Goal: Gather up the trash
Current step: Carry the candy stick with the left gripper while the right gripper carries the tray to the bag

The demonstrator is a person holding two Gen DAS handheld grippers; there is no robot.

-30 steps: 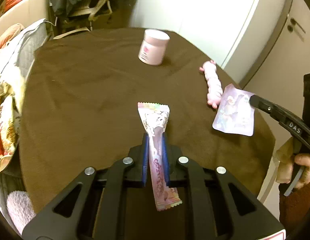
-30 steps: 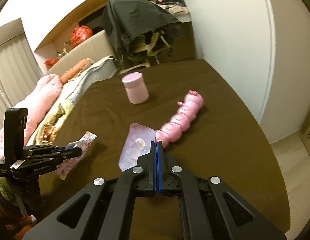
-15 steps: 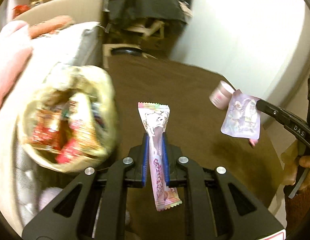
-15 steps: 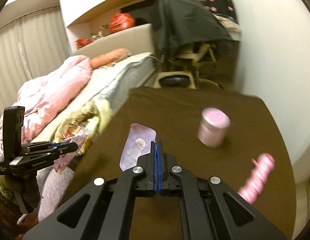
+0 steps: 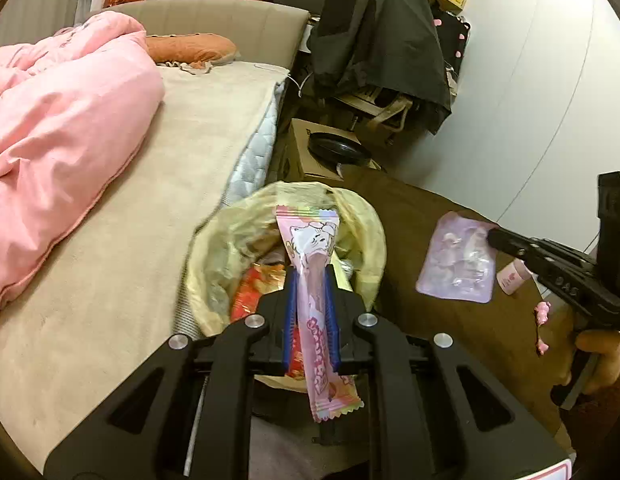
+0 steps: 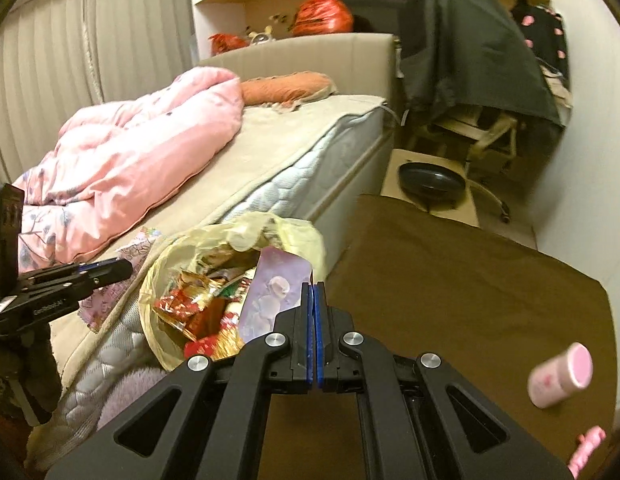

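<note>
Deposit step: both wrappers carried to the trash bag

Left tongs [image 5: 312, 300] clamp the pink candy wrapper [image 5: 310, 256] over the yellow trash bag [image 5: 229, 248]; right tongs [image 6: 314, 308] pinch the lilac packet [image 6: 269, 292] at the bag's rim. Centre each item above the bag opening before releasing, one at a time.

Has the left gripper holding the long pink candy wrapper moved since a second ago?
Yes. The left gripper, shut on the long pink candy wrapper, swung from over the brown tablecloth to above the yellow trash bag by the bed.
</note>
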